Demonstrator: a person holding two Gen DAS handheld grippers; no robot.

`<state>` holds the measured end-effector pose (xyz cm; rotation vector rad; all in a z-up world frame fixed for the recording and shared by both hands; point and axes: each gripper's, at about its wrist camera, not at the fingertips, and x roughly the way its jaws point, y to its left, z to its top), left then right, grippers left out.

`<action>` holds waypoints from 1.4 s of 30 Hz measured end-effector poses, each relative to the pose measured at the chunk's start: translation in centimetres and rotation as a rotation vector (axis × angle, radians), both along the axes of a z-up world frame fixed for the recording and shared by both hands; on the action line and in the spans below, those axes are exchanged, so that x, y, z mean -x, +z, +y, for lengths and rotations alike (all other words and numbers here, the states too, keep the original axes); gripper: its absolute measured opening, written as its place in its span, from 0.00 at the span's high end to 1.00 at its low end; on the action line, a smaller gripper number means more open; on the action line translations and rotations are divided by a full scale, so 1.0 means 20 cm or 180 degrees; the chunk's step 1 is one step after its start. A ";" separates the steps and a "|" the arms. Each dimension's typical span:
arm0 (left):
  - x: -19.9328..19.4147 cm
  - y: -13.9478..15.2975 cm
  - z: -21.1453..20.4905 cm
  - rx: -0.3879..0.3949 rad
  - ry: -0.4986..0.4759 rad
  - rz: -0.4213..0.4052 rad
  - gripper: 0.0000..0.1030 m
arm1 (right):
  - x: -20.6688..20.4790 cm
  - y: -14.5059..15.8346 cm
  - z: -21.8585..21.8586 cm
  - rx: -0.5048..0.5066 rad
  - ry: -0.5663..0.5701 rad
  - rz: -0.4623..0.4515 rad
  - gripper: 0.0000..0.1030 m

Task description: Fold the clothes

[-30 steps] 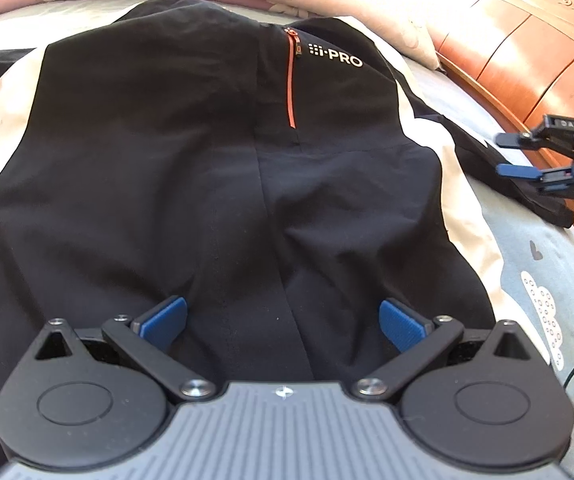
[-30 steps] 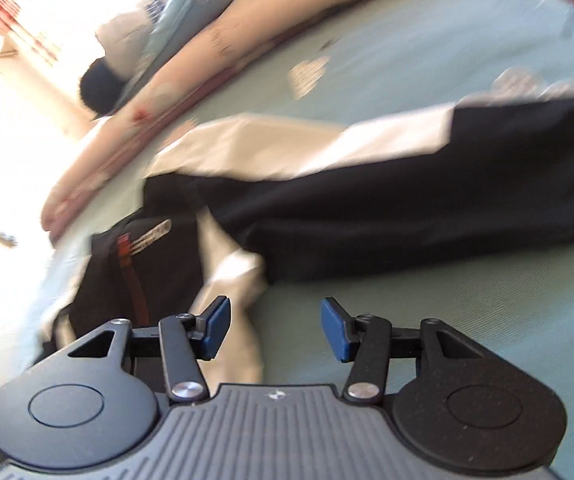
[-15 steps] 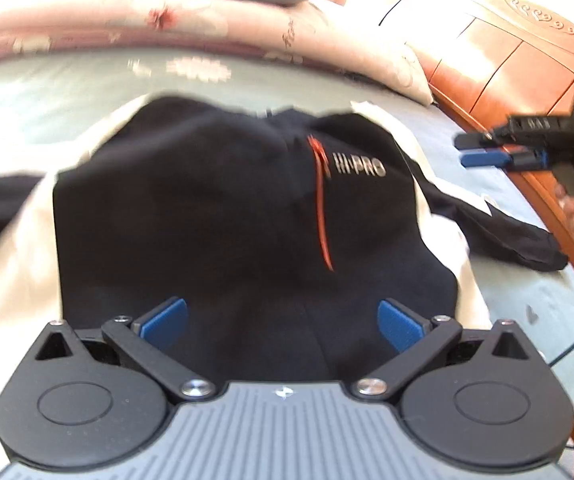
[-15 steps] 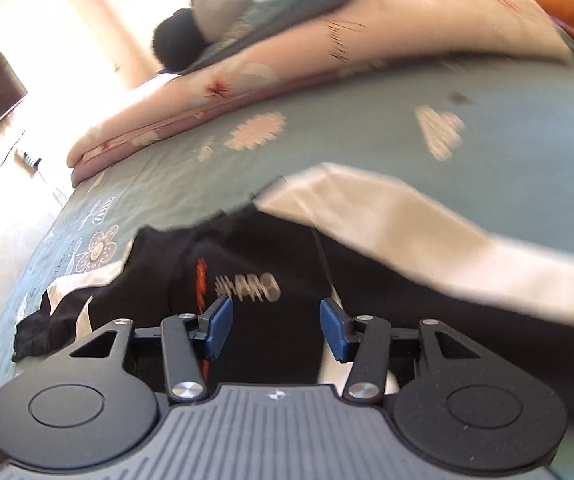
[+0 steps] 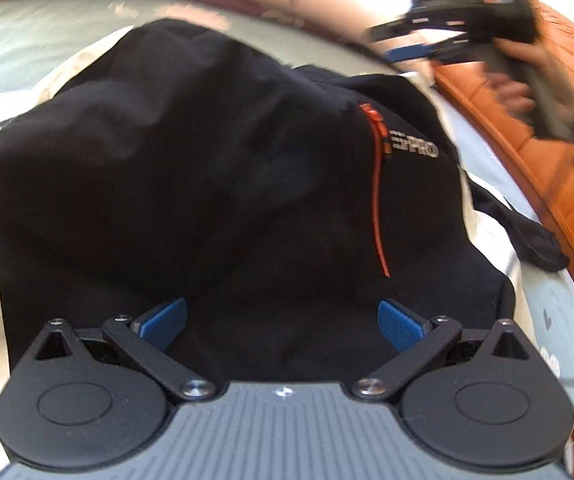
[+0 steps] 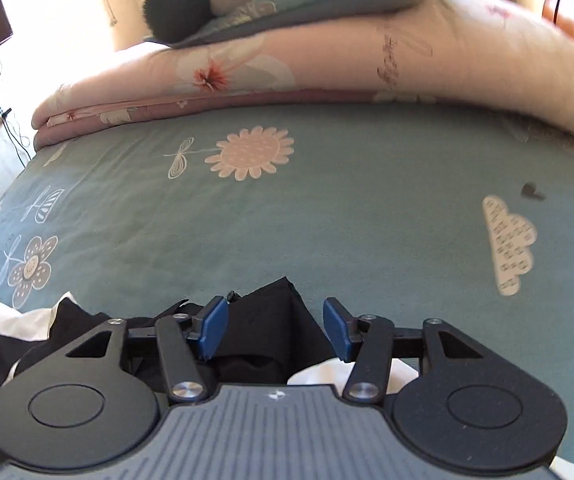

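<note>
A black jacket [image 5: 215,184] with cream side panels, an orange zip and a "PRO" logo lies spread on the bed. My left gripper [image 5: 283,322] is open wide and empty, just above the jacket's near hem. My right gripper [image 6: 275,330] is open and empty above a black and white part of the jacket [image 6: 263,328] at its near edge. It also shows in the left wrist view [image 5: 443,28], blurred, held by a hand at the upper right beyond the jacket.
A teal sheet [image 6: 287,208] with flower prints covers the bed. A folded pink floral quilt [image 6: 327,68] and pillows lie along the far side. An orange wooden headboard [image 5: 547,168] runs along the right. A black sleeve end [image 5: 539,244] lies near it.
My left gripper has pulled back, so the jacket looks farther and shifted. My right gripper has risen and swung from the sleeve toward the jacket's far edge, facing the quilt.
</note>
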<state>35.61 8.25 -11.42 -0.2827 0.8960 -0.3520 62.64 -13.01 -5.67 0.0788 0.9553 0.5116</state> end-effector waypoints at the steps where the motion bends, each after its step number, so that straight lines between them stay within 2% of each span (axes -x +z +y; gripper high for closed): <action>1: 0.01 0.00 0.01 0.0022 -0.0005 -0.0020 0.01 | -0.03 -0.05 0.01 -0.0084 0.0010 0.0179 0.44; 4: 0.02 -0.01 0.02 0.0077 -0.0013 -0.0058 0.01 | -0.08 -0.19 0.05 -0.0319 0.0035 0.0642 0.40; 5: 0.02 -0.01 0.02 0.0080 -0.0022 -0.0077 0.01 | -0.09 -0.23 0.06 -0.0348 0.0028 0.0679 0.34; 7: 0.04 -0.01 0.02 0.0062 -0.0045 -0.0132 0.01 | -0.12 -0.27 0.10 -0.0342 -0.0022 0.0679 0.31; 10: 0.06 -0.02 0.01 -0.0005 -0.0084 -0.0236 0.01 | -0.16 -0.34 0.14 -0.0393 -0.0109 0.0664 0.31; 11: 0.07 -0.02 0.00 -0.0026 -0.0094 -0.0261 0.01 | -0.16 -0.35 0.15 -0.0412 -0.0127 0.0630 0.36; 12: 0.07 -0.02 0.00 -0.0045 -0.0102 -0.0281 0.01 | -0.15 -0.34 0.16 -0.0399 -0.0121 0.0566 0.45; 13: 0.07 -0.02 -0.01 -0.0064 -0.0110 -0.0302 0.01 | -0.14 -0.34 0.17 -0.0373 -0.0103 0.0490 0.71; 14: 0.08 -0.02 -0.01 -0.0070 -0.0109 -0.0309 0.01 | -0.12 -0.33 0.18 -0.0380 -0.0065 0.0441 0.79; 17: 0.08 -0.02 0.00 -0.0053 -0.0073 -0.0299 0.01 | 0.01 -0.22 0.16 -0.0458 0.0075 0.0194 0.87; 19: 0.08 -0.02 0.00 -0.0027 -0.0015 -0.0280 0.01 | 0.12 -0.12 0.13 -0.0665 0.0177 0.0073 0.88; 23: 0.11 0.02 0.01 0.0064 0.0174 -0.0155 0.01 | 0.43 0.09 0.08 -0.0834 0.0552 -0.0234 0.89; 26: 0.18 0.06 0.04 0.0151 0.0258 -0.0070 0.01 | 0.71 0.23 0.07 -0.0830 0.0952 -0.0511 0.90; 28: 0.26 0.10 0.07 0.0117 0.0301 -0.0083 0.01 | 0.94 0.27 0.09 -0.0655 0.1306 -0.0712 0.90; 32: 0.45 0.18 0.15 0.0030 0.0476 -0.0124 0.01 | 1.39 0.19 0.15 -0.0232 0.2034 -0.0723 0.89; 36: 0.61 0.23 0.23 -0.0022 0.0618 -0.0085 0.01 | 1.75 -0.08 0.22 0.0166 0.2509 -0.0309 0.87; 37: 0.64 0.24 0.24 -0.0072 0.0638 -0.0055 0.01 | 1.81 -0.16 0.24 0.0294 0.2563 -0.0194 0.83; 39: 0.70 0.26 0.25 -0.0204 0.0665 0.0020 0.01 | 1.91 -0.28 0.26 0.0503 0.2581 -0.0066 0.81; 42: 0.77 0.27 0.25 -0.0287 0.0639 0.0047 0.01 | 1.96 -0.28 0.24 0.0435 0.2431 -0.0021 0.73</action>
